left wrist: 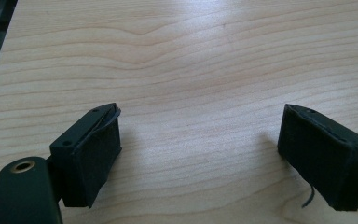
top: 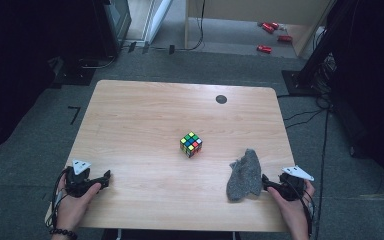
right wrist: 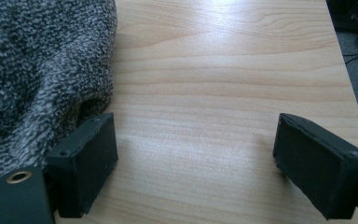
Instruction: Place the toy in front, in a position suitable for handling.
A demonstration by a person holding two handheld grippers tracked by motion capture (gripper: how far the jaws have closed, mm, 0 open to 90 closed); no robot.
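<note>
A scrambled colour cube (top: 191,144) sits near the middle of the wooden table (top: 145,115). A crumpled grey knitted cloth (top: 244,175) lies at the front right. My right gripper (top: 268,183) rests on the table just right of the cloth, its jaws wide open over bare wood; in the right gripper view the cloth (right wrist: 37,74) bulges against the outer side of the left jaw, and the gripper (right wrist: 198,158) holds nothing. At the front left corner my left gripper (top: 105,178) rests low and open, and the left gripper view shows nothing but wood between its jaws (left wrist: 200,154).
A small black round disc (top: 221,99) is set in the table near its far edge. Beyond the table are dark equipment, cables on grey carpet and red objects (top: 271,36) on the floor. The table's right edge (right wrist: 342,70) runs close to my right gripper.
</note>
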